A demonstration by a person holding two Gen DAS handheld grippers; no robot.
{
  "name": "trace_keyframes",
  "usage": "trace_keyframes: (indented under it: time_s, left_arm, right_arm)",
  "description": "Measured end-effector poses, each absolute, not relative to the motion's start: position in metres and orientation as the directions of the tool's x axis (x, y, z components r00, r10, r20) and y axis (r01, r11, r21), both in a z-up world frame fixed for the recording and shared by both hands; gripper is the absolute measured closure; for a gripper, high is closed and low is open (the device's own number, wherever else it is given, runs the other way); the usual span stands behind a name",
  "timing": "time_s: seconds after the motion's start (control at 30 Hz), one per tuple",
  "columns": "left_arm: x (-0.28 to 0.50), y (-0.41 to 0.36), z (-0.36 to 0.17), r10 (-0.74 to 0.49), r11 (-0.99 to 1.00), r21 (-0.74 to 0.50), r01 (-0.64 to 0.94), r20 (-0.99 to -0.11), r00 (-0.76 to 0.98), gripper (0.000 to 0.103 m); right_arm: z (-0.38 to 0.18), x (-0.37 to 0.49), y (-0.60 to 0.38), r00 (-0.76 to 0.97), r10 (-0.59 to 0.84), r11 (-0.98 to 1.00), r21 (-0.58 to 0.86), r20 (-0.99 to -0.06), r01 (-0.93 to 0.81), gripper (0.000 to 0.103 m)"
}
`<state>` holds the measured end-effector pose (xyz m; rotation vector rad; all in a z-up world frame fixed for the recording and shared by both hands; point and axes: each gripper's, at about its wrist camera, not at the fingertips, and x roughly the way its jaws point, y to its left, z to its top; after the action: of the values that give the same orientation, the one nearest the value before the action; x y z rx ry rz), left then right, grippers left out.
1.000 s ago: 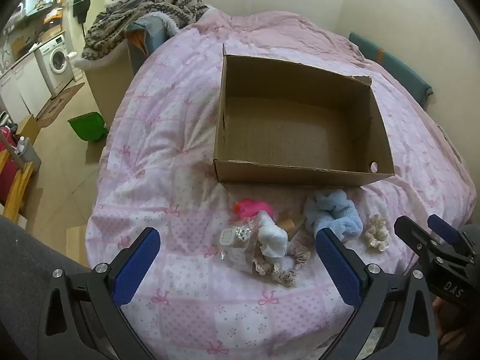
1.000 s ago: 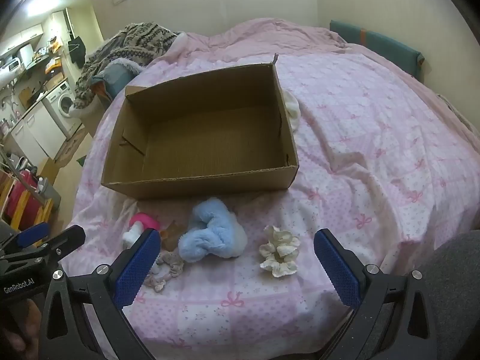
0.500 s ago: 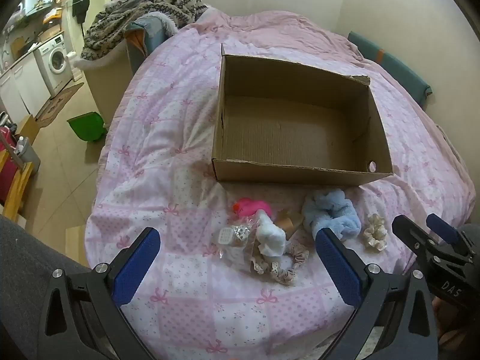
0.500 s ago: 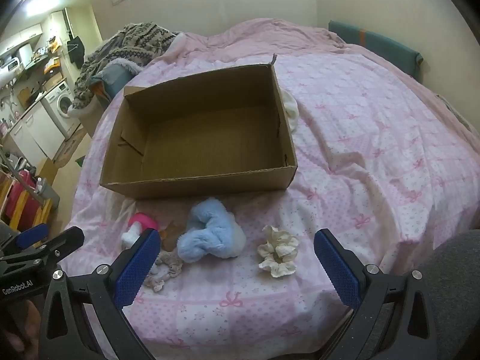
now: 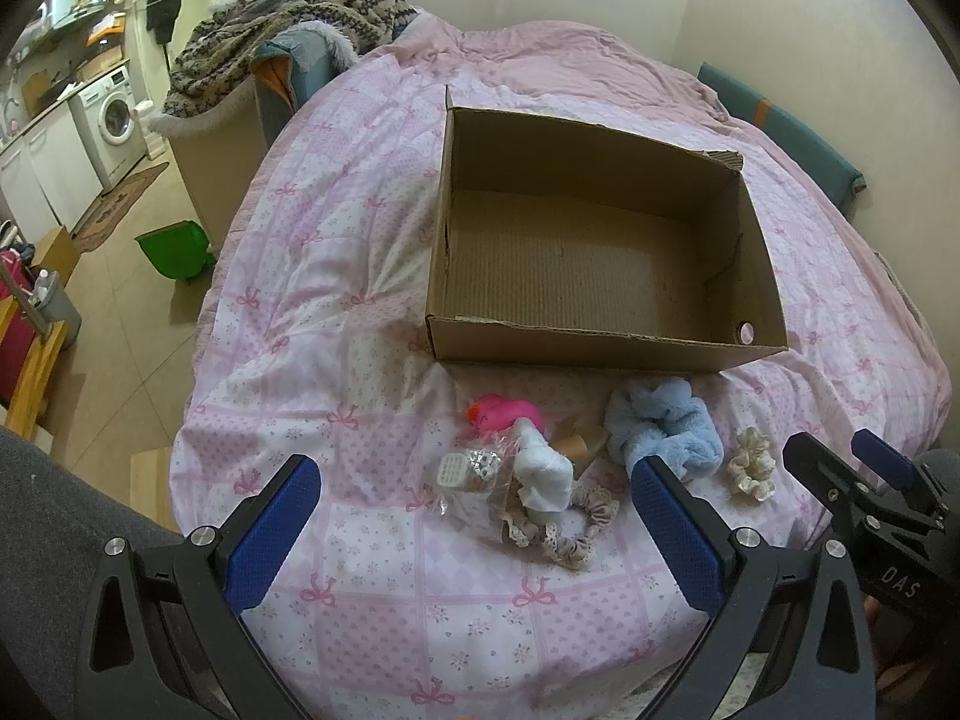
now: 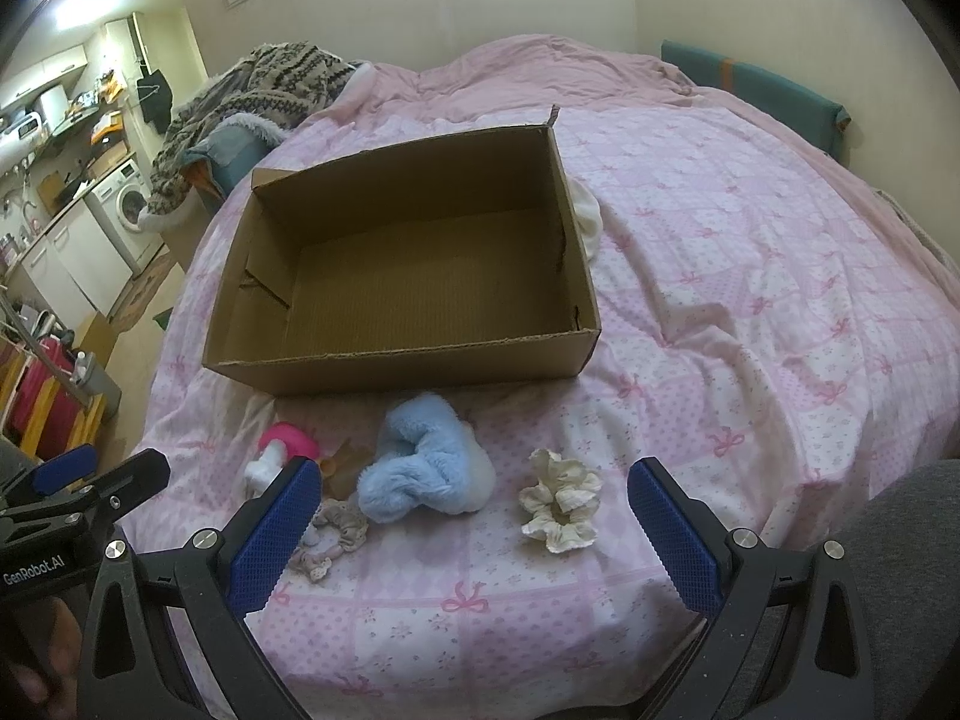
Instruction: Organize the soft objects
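Note:
An open, empty cardboard box (image 5: 600, 348) (image 6: 384, 369) sits on the pink quilt. In front of it lie a fluffy blue scrunchie (image 5: 666, 426) (image 6: 426, 462), a cream scrunchie (image 5: 749, 463) (image 6: 561, 501), a pink soft item (image 5: 504, 411) (image 6: 288, 441), a white sock (image 5: 543, 471), a clear packet (image 5: 471, 474) and beige lace scrunchies (image 5: 570, 540) (image 6: 336, 531). My left gripper (image 5: 474, 522) is open and empty, held above the near pile. My right gripper (image 6: 474, 525) is open and empty, near the blue and cream scrunchies.
The bed's quilt (image 6: 750, 276) spreads to the right of the box. A knit blanket heap (image 5: 288, 12) lies at the bed's far left. The floor on the left holds a green bin (image 5: 174, 252) and a washing machine (image 5: 114, 114). A white cloth (image 6: 588, 216) lies behind the box.
Both views have shifted only slightly; the objects and box stay where they were and both grippers remain open.

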<state>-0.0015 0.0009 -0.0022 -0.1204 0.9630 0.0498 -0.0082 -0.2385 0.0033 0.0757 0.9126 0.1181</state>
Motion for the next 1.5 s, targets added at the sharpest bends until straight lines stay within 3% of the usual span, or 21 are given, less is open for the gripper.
trace_keyframes:
  time_s: [1.5]
  left_arm:
    - [-0.0021, 0.0033, -0.0082, -0.012, 0.992, -0.079, -0.094, -0.824, 0.566, 0.000]
  right_arm:
    - [0.0043, -0.0081, -0.2375, 0.602, 0.138, 0.990, 0.121, -0.787, -0.068, 0.000]
